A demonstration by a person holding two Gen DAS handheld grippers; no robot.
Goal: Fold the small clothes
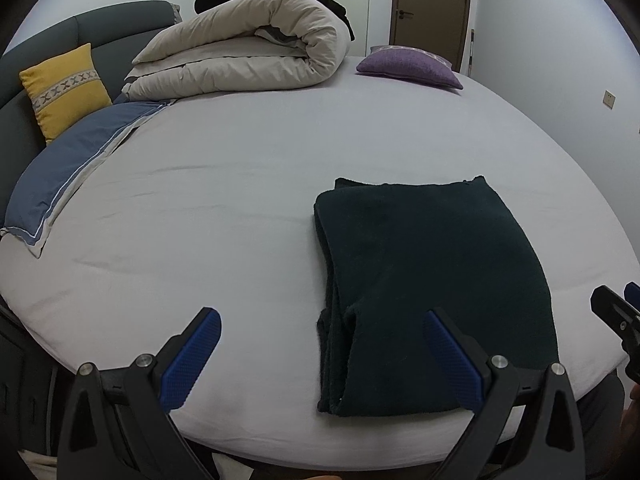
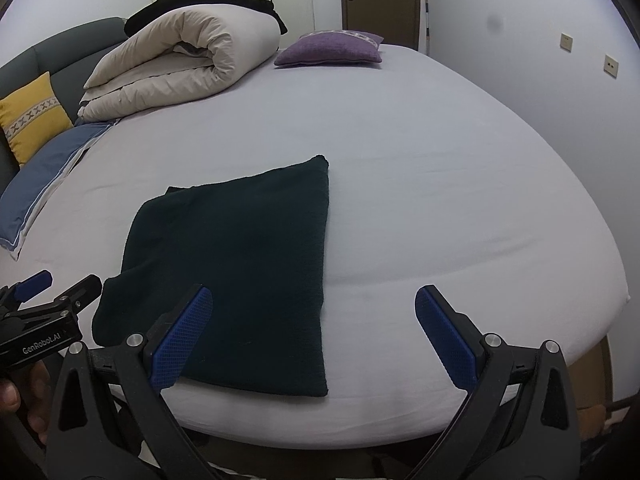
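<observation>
A bedroom's grey-sheeted bed is filling the left wrist view. The folded dark garment is lying near the bed's front edge, and the left gripper is hovering over its left side, spread wide and empty.

In the right wrist view the right gripper is hanging wide and empty over the garment's right edge. The garment is looking soft, thick and limp; pinching the layered corners seems best.

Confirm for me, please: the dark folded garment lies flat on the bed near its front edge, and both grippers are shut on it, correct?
Not quite. Both the left gripper and the right gripper are open and grip nothing, as each wrist view shows. The dark folded garment does lie flat on the bed near its front edge.
</observation>
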